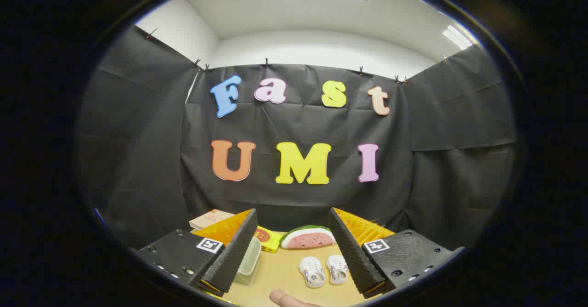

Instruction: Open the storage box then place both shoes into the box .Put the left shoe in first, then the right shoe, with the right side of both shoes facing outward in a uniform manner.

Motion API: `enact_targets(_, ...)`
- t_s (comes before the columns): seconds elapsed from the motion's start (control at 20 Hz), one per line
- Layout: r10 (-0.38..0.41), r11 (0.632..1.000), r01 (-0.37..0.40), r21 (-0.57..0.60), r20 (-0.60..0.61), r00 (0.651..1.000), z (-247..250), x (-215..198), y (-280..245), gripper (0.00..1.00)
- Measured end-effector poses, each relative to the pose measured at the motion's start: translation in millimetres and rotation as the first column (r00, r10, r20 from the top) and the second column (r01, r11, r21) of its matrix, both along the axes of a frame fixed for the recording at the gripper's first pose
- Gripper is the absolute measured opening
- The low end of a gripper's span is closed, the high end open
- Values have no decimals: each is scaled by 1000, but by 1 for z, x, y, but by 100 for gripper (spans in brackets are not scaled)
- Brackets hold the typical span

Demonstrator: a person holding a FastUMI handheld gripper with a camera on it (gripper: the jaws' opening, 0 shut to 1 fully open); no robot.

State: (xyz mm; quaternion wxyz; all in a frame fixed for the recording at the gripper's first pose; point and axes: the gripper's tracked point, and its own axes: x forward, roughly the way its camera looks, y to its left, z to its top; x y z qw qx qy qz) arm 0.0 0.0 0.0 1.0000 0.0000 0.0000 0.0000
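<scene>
- Two small white shoes point(324, 270) lie side by side on the wooden table point(285, 275), between the fingers and a little ahead of them, closer to the right finger; the left one point(312, 271) and the right one point(337, 269) nearly touch.
- Gripper point(292, 247): its fingers stand wide apart and hold nothing, raised above the table with the shoes seen in the gap between them.
- Just beside the left finger, partly hidden by it, stands a pale translucent storage box point(249, 261); whether its lid is open cannot be told.
- Beyond the fingers, at the far side of the table, a watermelon slice toy point(307, 238) rests with its cut red face toward the camera.
- To its left lies a yellow packet point(268, 239), and further left, behind the left finger, a cardboard box point(210, 218).
- A fingertip point(287, 299) of a person shows at the near side of the table, below the shoes.
</scene>
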Motion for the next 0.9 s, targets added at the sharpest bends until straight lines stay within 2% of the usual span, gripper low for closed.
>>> enact_targets(0.15, -30, 1000, 30, 0, 5, 1000, -1, -1, -6, 95)
enact_targets(0.45, -32, 999, 32, 17, -11, 999, -11, -2, -9, 95)
enact_targets(0.9, -91, 995, 93, 41, -61, 994, -32, 10, -45, 95)
